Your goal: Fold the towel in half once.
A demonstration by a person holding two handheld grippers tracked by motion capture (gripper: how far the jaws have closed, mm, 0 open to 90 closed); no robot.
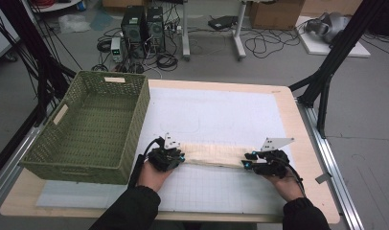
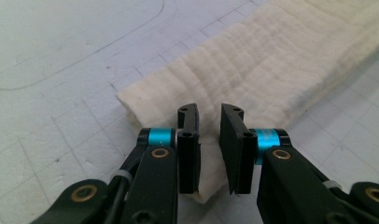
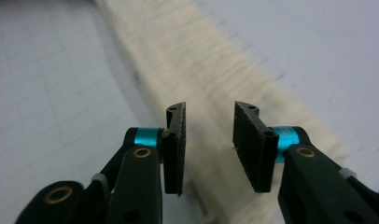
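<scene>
A cream folded cloth [image 1: 214, 155] lies as a long strip across the white gridded mat [image 1: 221, 110], between my two grippers. My left gripper [image 1: 182, 158] is at the strip's left end. In the left gripper view its jaws [image 2: 208, 114] stand close together with the cloth's [image 2: 271, 70] corner fold pinched between the pads. My right gripper [image 1: 245, 160] is at the strip's right end. In the right gripper view its jaws [image 3: 208, 109] stand apart over the cloth [image 3: 197, 60], and the pads do not press on it.
A green woven basket [image 1: 77, 167] stands on the table's left side, close to my left hand. The wooden table's right edge [image 1: 303, 143] runs just past my right gripper. Computers, cables and boxes lie on the floor beyond the table.
</scene>
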